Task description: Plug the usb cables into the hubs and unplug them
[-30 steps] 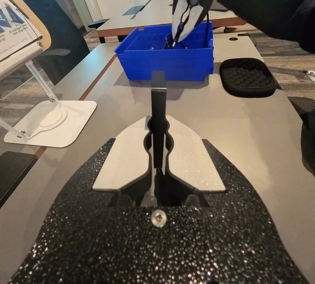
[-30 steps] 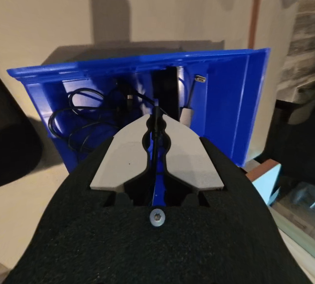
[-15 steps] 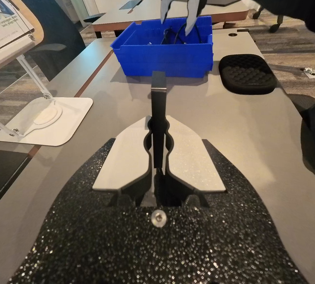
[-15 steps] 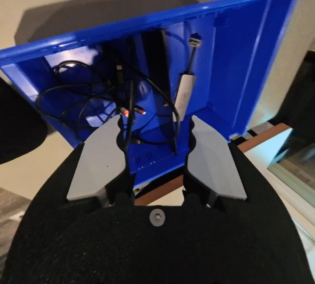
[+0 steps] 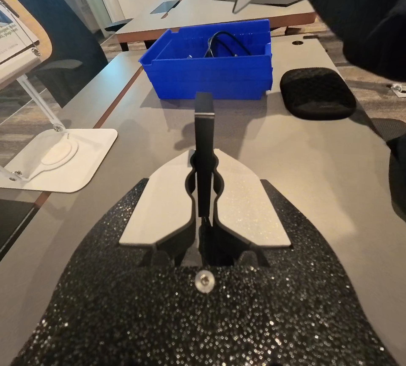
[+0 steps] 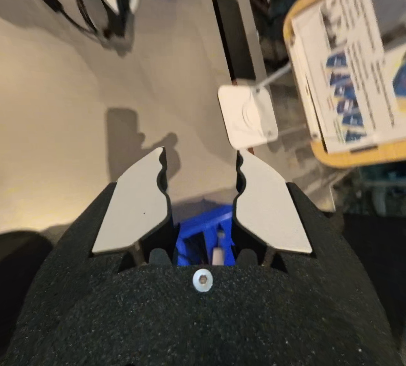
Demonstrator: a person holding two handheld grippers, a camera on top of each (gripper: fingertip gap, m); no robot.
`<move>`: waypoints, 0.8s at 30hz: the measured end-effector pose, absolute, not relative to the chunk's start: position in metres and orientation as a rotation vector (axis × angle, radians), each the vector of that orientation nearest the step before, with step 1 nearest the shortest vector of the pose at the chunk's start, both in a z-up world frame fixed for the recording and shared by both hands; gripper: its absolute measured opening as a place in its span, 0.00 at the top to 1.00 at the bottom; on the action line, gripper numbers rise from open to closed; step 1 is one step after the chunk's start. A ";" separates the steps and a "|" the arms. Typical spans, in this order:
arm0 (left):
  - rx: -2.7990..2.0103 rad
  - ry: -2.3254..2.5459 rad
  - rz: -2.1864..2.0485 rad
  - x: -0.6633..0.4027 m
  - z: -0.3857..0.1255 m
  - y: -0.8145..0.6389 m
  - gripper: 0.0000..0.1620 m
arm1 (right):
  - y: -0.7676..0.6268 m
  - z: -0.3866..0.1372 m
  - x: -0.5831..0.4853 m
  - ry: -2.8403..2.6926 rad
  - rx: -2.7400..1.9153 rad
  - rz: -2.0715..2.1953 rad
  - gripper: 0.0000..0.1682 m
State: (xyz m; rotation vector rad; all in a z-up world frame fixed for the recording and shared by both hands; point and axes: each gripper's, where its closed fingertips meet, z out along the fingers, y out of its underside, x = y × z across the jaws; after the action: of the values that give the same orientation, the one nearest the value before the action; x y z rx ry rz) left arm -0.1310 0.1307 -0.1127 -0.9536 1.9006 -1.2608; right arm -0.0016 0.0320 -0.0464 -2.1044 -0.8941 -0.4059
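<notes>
You are working in an office: long grey tables [image 5: 274,157] are standing in rows on patterned carpet [image 5: 13,105], a black chair [image 5: 66,48] is sitting alongside, and an instruction board [image 6: 351,65] is leaning on a white stand [image 5: 59,157].

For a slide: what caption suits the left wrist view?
Left tongs clamp a black hub before the blue bin.
</notes>
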 end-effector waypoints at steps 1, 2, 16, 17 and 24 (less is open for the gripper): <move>-0.948 1.902 -1.262 -0.131 -0.113 0.129 0.94 | 0.041 -0.047 -0.018 -0.910 -2.056 -0.361 0.64; -0.941 1.904 -1.264 -0.131 -0.112 0.128 0.94 | 0.050 -0.046 -0.036 -0.919 -2.003 -0.308 0.64; -0.867 1.973 -1.275 -0.129 -0.117 0.109 0.94 | 0.115 -0.080 -0.149 -1.030 -1.727 0.208 0.84; -0.866 1.982 -1.271 -0.129 -0.118 0.108 0.94 | 0.115 -0.082 -0.150 -1.033 -1.729 0.218 0.84; -0.867 1.984 -1.215 -0.125 -0.125 0.107 0.93 | 0.116 -0.086 -0.151 -1.038 -1.736 0.244 0.93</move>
State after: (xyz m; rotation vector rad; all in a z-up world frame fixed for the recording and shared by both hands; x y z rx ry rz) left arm -0.1250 0.1069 -0.1253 -0.8666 1.9835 -1.2151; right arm -0.1513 0.1163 -0.0863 -1.7358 -1.0381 0.2440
